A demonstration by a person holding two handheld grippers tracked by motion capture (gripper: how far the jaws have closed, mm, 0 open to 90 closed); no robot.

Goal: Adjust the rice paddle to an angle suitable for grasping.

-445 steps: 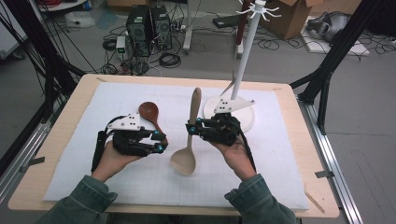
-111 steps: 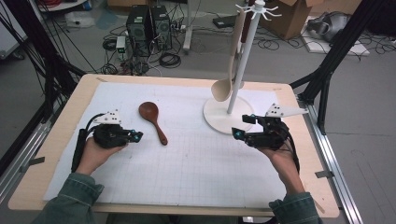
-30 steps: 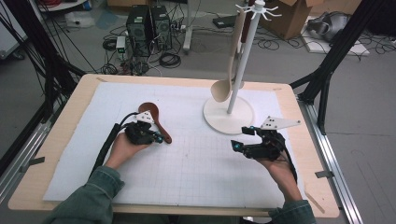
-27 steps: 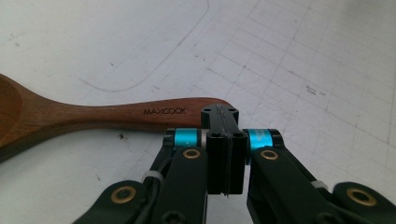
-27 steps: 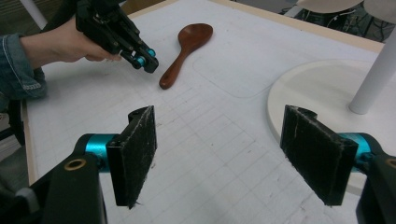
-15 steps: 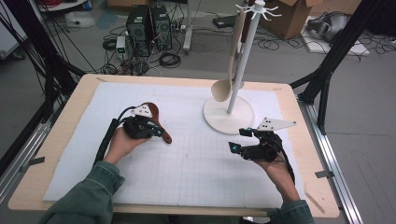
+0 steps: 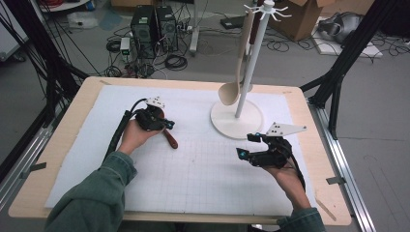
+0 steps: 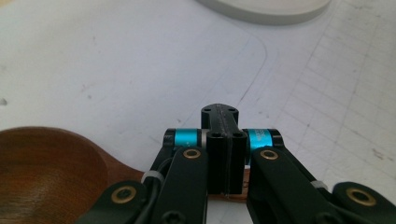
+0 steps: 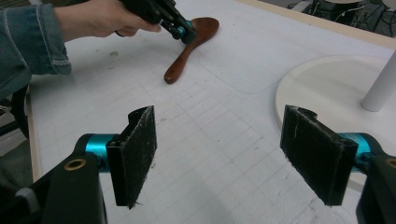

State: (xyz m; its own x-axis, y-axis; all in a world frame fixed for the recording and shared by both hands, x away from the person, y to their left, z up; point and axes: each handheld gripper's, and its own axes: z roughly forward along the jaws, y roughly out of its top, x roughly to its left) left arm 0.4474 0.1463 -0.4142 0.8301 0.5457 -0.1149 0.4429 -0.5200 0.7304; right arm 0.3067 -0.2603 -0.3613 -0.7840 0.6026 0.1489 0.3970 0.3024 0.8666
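A dark wooden spoon lies flat on the white mat, its bowl at the lower left of the left gripper view. My left gripper is shut, pads pressed together, and its tip sits low over the spoon's neck. Nothing shows between the pads; I cannot tell whether they touch the wood. My right gripper hovers open above the mat at the right, its pads wide apart with nothing between them. A pale wooden spoon hangs from the white stand.
The white hook stand has a round base at the mat's back right, just ahead of my right gripper. Bare gridded mat lies between the two hands. Computers and cables sit on the floor behind the table.
My left hand has moved away from the person and slightly right, so its gripper now covers the dark spoon's bowl end. The spoon and the right gripper have stayed put.
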